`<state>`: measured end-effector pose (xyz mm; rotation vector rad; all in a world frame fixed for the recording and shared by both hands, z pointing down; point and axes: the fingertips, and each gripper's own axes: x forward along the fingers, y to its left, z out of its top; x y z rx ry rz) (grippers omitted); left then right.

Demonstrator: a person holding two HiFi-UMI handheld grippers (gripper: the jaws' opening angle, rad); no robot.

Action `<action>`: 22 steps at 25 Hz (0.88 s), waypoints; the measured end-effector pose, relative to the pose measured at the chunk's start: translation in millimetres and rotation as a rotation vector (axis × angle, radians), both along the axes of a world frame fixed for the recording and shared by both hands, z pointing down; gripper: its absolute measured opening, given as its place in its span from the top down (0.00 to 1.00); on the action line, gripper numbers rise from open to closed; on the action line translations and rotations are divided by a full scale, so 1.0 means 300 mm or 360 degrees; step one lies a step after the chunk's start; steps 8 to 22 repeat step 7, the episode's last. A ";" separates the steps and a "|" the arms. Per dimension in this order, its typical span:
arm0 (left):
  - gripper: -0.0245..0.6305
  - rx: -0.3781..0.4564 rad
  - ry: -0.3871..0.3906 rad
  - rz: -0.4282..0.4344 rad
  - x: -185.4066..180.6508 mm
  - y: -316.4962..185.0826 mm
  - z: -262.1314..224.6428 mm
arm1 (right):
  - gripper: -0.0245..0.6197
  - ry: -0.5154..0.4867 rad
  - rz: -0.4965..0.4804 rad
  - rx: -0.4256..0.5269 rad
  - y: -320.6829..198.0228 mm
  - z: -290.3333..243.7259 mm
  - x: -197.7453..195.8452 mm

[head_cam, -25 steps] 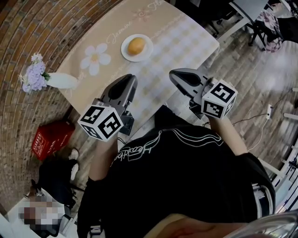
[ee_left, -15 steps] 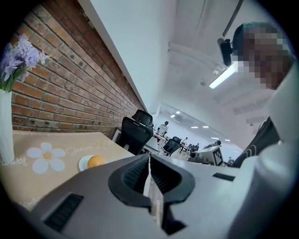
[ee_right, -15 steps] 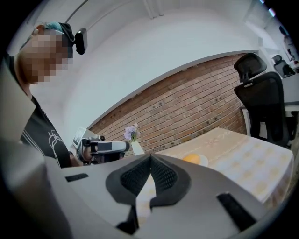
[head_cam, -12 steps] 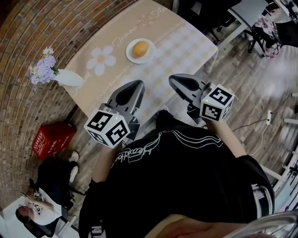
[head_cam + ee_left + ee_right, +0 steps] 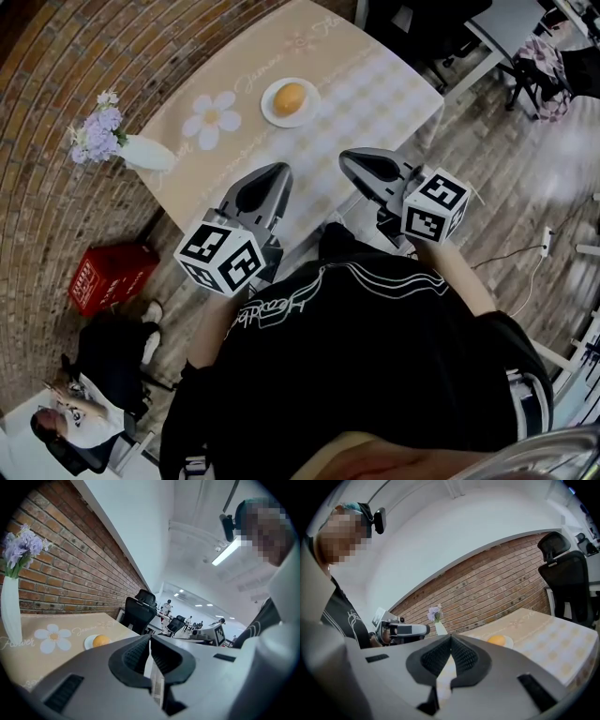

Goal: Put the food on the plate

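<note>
L gripper [image 5: 277, 171] & R gripper [image 5: 349, 156]: jaws fully closed, nothing btwn, both over near counter [image 5: 366, 94] edge. Orange food [image 5: 291, 97] sits on plate [image 5: 271, 112], far side; vase [image 5: 141, 153] far left.

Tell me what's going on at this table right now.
A person in a black shirt holds the left hand-held gripper and the right hand-held gripper over the near edge of the beige flower-print table, both shut and empty. The round orange food item already sits on the small white plate farther along the table, untouched by either. A white vase of purple flowers stands off to the left.
</note>
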<state>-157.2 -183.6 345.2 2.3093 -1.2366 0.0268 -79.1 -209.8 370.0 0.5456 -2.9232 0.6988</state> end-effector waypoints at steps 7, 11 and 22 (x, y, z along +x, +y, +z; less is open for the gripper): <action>0.94 -0.0008 0.0017 -0.0011 -0.011 -0.005 0.018 | 0.97 -0.0005 0.0009 -0.0025 -0.008 0.026 -0.004; 0.94 -0.0008 0.0017 -0.0011 -0.011 -0.005 0.018 | 0.97 -0.0005 0.0009 -0.0025 -0.008 0.026 -0.004; 0.94 -0.0008 0.0017 -0.0011 -0.011 -0.005 0.018 | 0.97 -0.0005 0.0009 -0.0025 -0.008 0.026 -0.004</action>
